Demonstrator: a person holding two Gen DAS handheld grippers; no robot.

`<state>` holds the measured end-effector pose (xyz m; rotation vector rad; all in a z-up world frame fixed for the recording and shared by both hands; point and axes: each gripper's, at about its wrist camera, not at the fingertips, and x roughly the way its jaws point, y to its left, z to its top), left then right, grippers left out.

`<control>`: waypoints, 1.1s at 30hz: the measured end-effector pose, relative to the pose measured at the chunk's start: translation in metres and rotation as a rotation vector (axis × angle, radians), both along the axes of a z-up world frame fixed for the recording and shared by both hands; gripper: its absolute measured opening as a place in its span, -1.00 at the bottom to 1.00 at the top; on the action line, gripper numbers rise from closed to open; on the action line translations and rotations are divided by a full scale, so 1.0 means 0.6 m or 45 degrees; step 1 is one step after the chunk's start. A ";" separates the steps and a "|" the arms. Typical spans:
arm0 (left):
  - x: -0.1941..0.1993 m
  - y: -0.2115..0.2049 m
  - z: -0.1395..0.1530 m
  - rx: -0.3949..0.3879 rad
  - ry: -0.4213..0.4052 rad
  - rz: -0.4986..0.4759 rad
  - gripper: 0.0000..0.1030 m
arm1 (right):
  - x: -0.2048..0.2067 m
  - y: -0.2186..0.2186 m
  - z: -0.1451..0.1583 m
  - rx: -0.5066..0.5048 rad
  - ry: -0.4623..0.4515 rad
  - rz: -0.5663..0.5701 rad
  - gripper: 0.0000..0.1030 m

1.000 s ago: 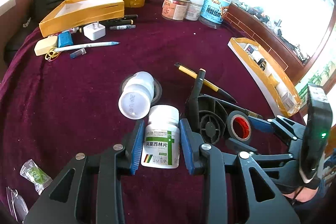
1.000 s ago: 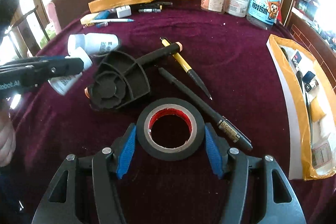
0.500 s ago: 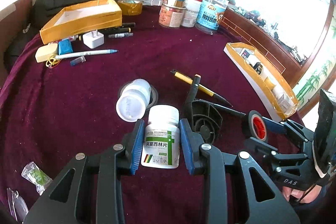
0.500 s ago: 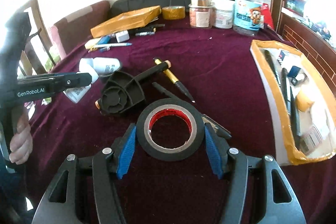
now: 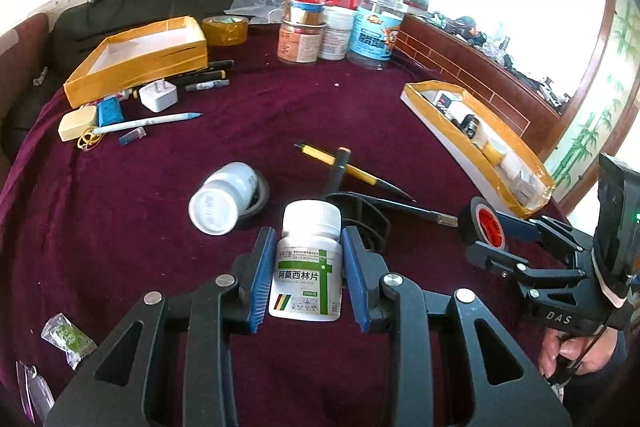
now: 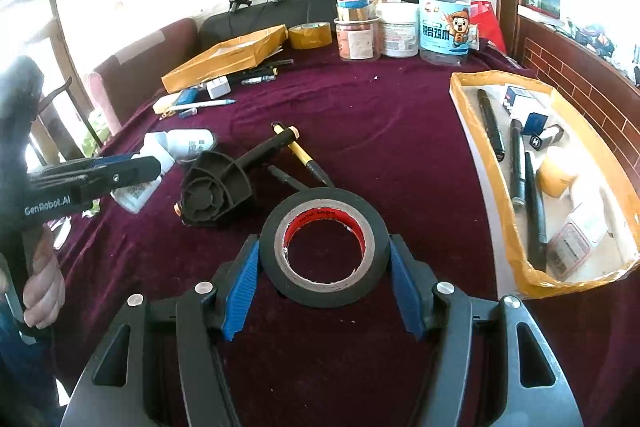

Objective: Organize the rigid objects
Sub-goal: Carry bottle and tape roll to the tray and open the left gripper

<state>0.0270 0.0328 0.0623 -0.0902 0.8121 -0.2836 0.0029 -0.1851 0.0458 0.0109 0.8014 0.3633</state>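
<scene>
Left wrist: fingers (image 5: 306,269) grasp a pill bottle (image 5: 307,275); right fingers (image 6: 324,279) grasp black tape (image 6: 324,247) (lifted).

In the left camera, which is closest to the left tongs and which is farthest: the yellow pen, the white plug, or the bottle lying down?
From the left tongs:
1. Bottle lying down, just ahead, to the left.
2. Yellow pen, ahead, slightly right.
3. White plug, far back left, by the yellow box.

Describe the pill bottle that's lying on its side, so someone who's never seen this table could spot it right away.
On the table with the dark red cloth, look near the middle, left of the yellow pen. The white pill bottle lies there on its side across a black ring. Its twin with the green label is gripped in the left tongs.
</scene>
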 end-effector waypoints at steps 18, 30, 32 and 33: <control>0.028 -0.192 0.067 -0.007 0.030 -0.228 -0.40 | 0.006 -0.198 0.073 0.151 -0.102 -0.225 0.10; 0.164 -0.373 0.076 -0.149 0.190 -0.370 -0.40 | 0.136 -0.335 0.090 0.168 0.000 -0.383 0.10; 0.189 -0.402 0.067 -0.133 0.206 -0.356 -0.40 | 0.162 -0.349 0.086 0.167 0.030 -0.394 0.10; 0.197 -0.409 0.064 -0.133 0.210 -0.356 -0.40 | 0.174 -0.355 0.082 0.166 0.048 -0.399 0.10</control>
